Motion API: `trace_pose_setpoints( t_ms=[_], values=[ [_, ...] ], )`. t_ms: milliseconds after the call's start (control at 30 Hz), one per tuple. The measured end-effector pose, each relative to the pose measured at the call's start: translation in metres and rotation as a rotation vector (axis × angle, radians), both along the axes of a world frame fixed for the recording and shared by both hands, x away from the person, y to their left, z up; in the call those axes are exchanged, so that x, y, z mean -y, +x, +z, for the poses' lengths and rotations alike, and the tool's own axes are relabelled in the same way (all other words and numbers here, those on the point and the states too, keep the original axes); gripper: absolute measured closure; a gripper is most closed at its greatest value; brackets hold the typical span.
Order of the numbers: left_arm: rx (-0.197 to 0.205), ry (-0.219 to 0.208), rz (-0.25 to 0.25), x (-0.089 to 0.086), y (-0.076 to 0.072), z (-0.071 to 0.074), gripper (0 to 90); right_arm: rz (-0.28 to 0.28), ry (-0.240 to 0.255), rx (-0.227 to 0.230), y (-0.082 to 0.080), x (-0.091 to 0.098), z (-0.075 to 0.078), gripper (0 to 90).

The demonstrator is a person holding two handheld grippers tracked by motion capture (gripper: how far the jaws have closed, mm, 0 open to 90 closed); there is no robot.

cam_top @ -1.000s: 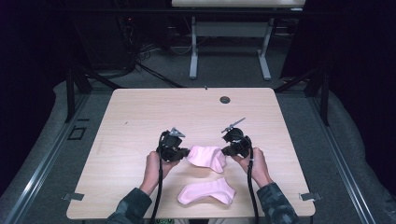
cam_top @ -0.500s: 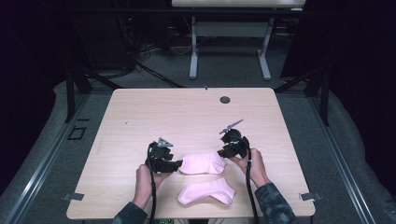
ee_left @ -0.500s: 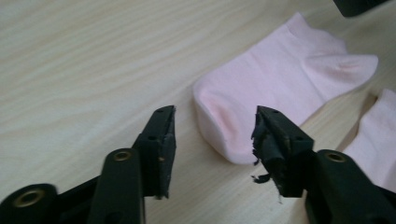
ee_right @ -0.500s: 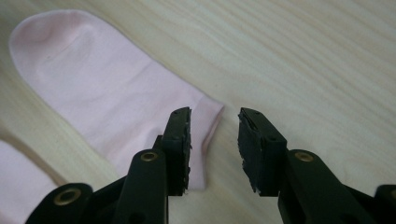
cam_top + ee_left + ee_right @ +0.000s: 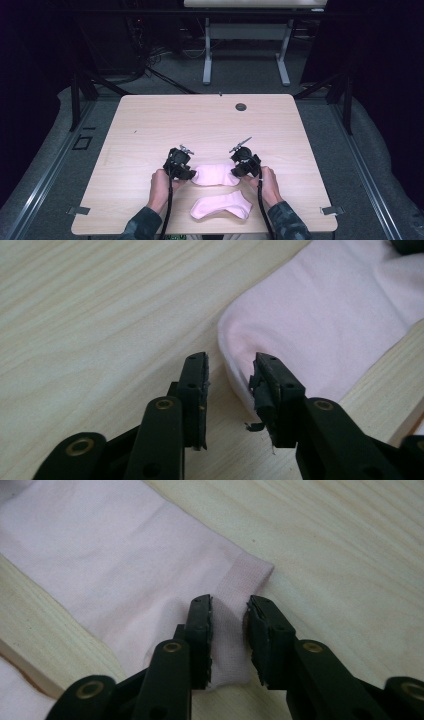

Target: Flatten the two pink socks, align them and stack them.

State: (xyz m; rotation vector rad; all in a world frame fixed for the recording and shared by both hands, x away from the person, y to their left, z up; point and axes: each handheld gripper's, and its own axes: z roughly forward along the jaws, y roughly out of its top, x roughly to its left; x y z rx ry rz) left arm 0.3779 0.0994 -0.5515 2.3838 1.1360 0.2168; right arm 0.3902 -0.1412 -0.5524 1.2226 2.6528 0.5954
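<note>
The left gripper (image 5: 230, 390) stands parted over the wooden table (image 5: 90, 315), seemingly around the pink sock (image 5: 325, 315)'s rounded near-left end.

Two forearms in dark patterned sleeves come in from the near edge of the desk (image 5: 150, 125), each bare hand wrapped around a black claw. The left hand (image 5: 161, 184) holds the left claw (image 5: 186, 170) low over the desk, pointing toward the right one, a black cable trailing back along the forearm. In the left claw's own view its jaws stand apart with a clear gap between them. The right hand (image 5: 269, 185) holds the right claw (image 5: 239, 167) at about the same height, angled inward toward the left one. Its jaws are also parted, a narrower gap between them.
</note>
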Motion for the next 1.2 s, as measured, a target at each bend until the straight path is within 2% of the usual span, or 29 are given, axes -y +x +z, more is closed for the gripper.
trace_pose_setpoints(
  t_ms=[100,167,200,233,267,300,500,533,567,700,800,833,900,933,967,1200],
  values=[
    [-0.011,0.017,-0.013,0.002,0.001,-0.003,73.5,0.012,0.017,-0.009,0.000,0.001,0.000,78.6],
    [-0.007,0.014,-0.019,0.002,-0.001,-0.004,78.2,0.006,0.049,0.002,-0.001,0.003,-0.003,82.4],
    [-0.003,0.017,-0.021,0.003,-0.001,-0.004,79.8,-0.003,0.079,0.026,-0.002,0.003,-0.006,83.3],
    [-0.002,0.015,-0.021,0.003,-0.002,-0.005,81.7,0.021,0.051,-0.002,-0.001,0.005,-0.002,84.0],
    [0.000,0.004,-0.019,0.002,-0.002,-0.006,82.6,0.004,0.075,0.002,-0.001,0.006,-0.004,84.4],
    [0.000,0.000,-0.020,0.002,-0.001,-0.006,83.6,0.004,0.079,-0.001,-0.001,0.007,-0.004,84.7],
    [0.009,0.004,-0.025,0.002,-0.002,-0.006,87.5,0.013,0.069,0.003,-0.002,0.007,-0.003,85.6],
    [0.006,-0.005,-0.018,0.001,-0.002,-0.006,87.5,0.005,0.076,0.001,-0.002,0.008,-0.003,85.6],
    [0.002,-0.009,-0.017,0.000,-0.001,-0.006,87.7,-0.022,0.111,0.000,-0.002,0.009,-0.005,85.7],
    [-0.001,-0.005,-0.022,-0.001,0.000,-0.006,88.0,-0.026,0.129,-0.014,0.000,0.013,-0.005,86.0],
    [-0.011,-0.014,-0.019,-0.002,0.002,-0.005,88.2,-0.017,0.099,0.005,-0.002,0.008,-0.004,86.3],
    [-0.013,-0.019,-0.019,-0.002,0.002,-0.005,88.3,-0.002,0.088,-0.012,-0.001,0.008,-0.002,86.4],
    [-0.017,-0.033,-0.017,-0.004,0.002,0.000,88.3,-0.006,0.087,-0.007,-0.001,0.009,0.002,86.4],
    [-0.012,-0.041,-0.020,-0.005,0.002,0.004,88.3,-0.028,0.110,0.025,-0.003,0.008,0.003,86.4],
    [-0.008,-0.044,-0.023,-0.006,0.001,0.009,88.3,-0.004,0.091,0.006,-0.003,0.011,0.010,86.4],
    [0.027,-0.123,-0.062,-0.009,-0.016,0.045,88.2,0.010,0.112,0.048,-0.020,0.020,0.045,86.4]
  ],
)
